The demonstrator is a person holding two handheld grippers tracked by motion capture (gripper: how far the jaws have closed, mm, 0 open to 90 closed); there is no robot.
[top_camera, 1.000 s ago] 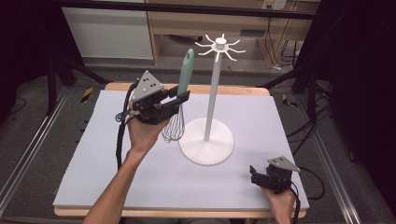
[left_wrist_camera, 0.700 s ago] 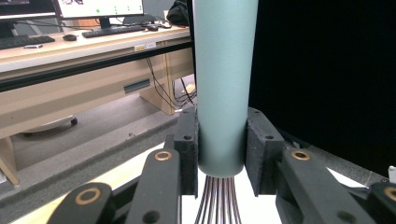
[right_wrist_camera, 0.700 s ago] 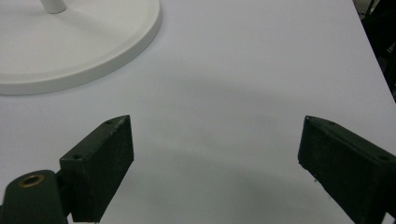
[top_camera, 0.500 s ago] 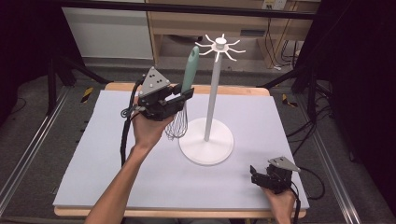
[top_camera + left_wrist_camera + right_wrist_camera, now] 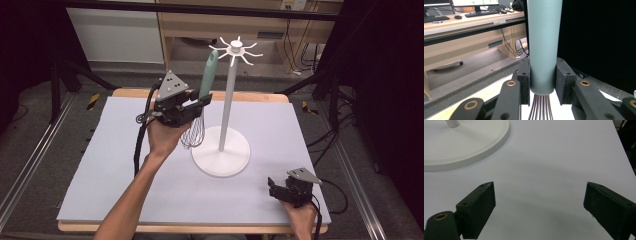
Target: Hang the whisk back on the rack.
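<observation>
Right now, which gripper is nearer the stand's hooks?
Left. The left gripper, shut on the whisk, is raised beside the pole, just below the hooks. The right gripper rests low on the table, past the stand's base.

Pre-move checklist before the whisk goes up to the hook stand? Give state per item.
1. Left gripper clamped on the whisk handle: ok, pads press both sides just above the wires.
2. Whisk upright, wires down: ok, slight tilt toward the stand.
3. Whisk clear of the table: ok, wires hang above the mat.
4. Handle top lined up with a hook on the stand: not ok, it sits left of the hooks and slightly below them.
5. Hanging hole in the handle end: cannot tell.
6. Right gripper out of the way: ok, open, empty, near the table's front right corner.
</observation>
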